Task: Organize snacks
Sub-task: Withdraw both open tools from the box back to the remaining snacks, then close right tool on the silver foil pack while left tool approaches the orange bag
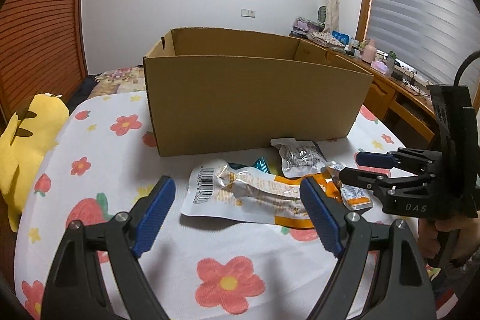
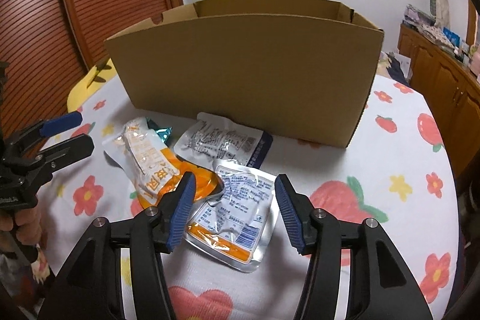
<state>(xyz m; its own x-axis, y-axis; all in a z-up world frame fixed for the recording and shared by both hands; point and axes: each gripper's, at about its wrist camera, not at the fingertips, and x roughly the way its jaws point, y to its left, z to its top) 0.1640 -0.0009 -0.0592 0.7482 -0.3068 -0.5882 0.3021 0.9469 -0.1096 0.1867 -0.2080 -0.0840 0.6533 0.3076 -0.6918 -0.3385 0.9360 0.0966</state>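
Observation:
An open cardboard box (image 1: pixel 255 98) (image 2: pixel 246 74) stands on the flowered tablecloth. Several snack pouches lie in front of it: a long white-and-orange pouch (image 1: pixel 249 194) (image 2: pixel 153 164), a silver pouch with blue print and an orange band (image 2: pixel 237 209) (image 1: pixel 357 195), a silver-grey pouch (image 1: pixel 300 158) (image 2: pixel 222 141), and a small teal wrapper (image 1: pixel 262 165) (image 2: pixel 160 131). My left gripper (image 1: pixel 240 200) (image 2: pixel 72 134) is open, just above the long pouch. My right gripper (image 2: pixel 234 197) (image 1: pixel 349 167) is open, its jaws on either side of the silver-and-orange pouch.
A yellow plush toy (image 1: pixel 27 146) lies at the table's left edge. A brown slatted door (image 1: pixel 39 26) is behind on the left. A wooden desk (image 1: pixel 399 92) with clutter stands at the right by the window.

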